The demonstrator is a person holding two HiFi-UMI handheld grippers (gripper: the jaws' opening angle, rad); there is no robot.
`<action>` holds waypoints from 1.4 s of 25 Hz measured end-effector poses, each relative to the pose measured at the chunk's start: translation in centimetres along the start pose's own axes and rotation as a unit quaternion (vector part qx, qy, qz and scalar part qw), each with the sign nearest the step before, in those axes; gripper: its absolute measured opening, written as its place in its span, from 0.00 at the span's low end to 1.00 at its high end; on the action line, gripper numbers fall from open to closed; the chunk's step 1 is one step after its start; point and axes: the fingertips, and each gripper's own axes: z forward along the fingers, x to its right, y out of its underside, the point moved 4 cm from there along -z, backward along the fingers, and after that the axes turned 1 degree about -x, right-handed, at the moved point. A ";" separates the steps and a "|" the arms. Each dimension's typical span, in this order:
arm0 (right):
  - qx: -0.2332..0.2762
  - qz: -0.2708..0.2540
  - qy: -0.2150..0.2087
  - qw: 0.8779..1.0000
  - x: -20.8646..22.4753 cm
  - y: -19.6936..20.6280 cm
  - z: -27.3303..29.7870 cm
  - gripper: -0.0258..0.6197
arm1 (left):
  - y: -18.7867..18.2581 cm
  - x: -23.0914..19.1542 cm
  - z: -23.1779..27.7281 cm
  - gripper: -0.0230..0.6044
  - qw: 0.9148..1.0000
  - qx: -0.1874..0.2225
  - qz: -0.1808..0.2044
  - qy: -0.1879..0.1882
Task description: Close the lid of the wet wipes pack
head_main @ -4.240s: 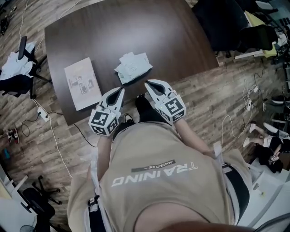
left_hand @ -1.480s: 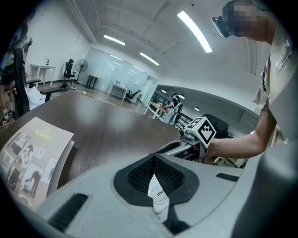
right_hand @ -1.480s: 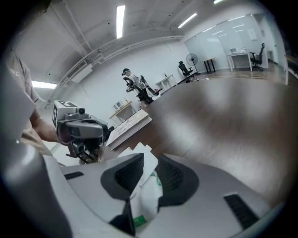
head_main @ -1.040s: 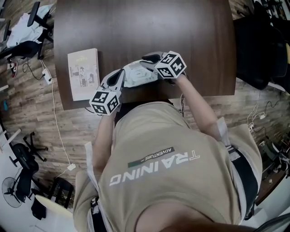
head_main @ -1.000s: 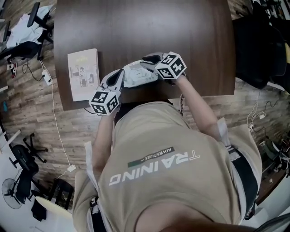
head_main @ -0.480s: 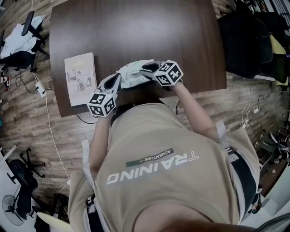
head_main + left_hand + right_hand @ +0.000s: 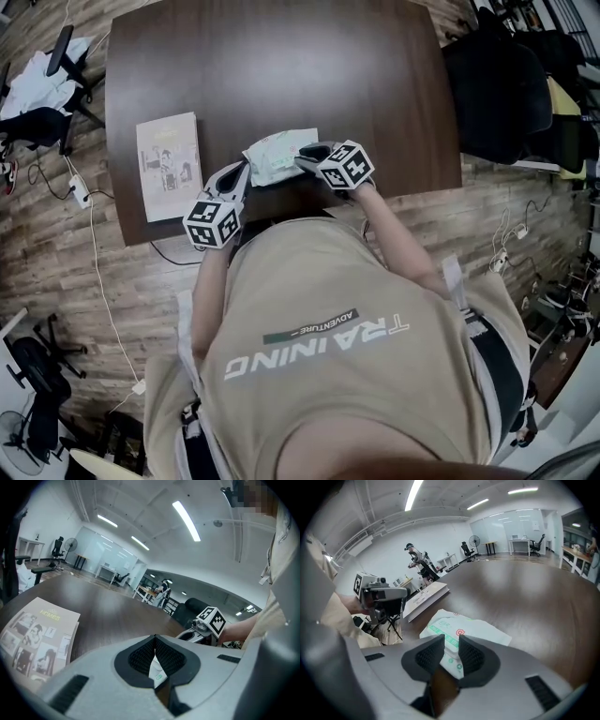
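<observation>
The white and green wet wipes pack [image 7: 279, 155] lies near the front edge of the dark table [image 7: 281, 66]. My left gripper [image 7: 242, 171] comes at it from the left. In the left gripper view its jaws [image 7: 154, 639] are shut on a thin white edge of the pack [image 7: 158, 671]. My right gripper [image 7: 304, 156] hangs over the pack's right end. In the right gripper view its jaws [image 7: 451, 641] stand a little apart, and the pack [image 7: 468, 626] shows through the gap. The frames do not show whether the lid is up or down.
A booklet [image 7: 167, 167] lies on the table left of the pack. The table's front edge is right below both grippers. Black chairs [image 7: 497, 84] stand at the right, and cables [image 7: 98, 281] run over the wooden floor.
Four seconds ago both grippers hung at the table's front edge, apart from the pack. Over the last second the right gripper slid back toward the front edge, beside the pack's right end.
</observation>
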 end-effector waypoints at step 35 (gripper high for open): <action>-0.064 -0.102 0.032 0.992 -2.1 -1.4 2.6 0.06 | -2.4 -0.4 2.3 0.04 1.000 -0.007 0.022 0.012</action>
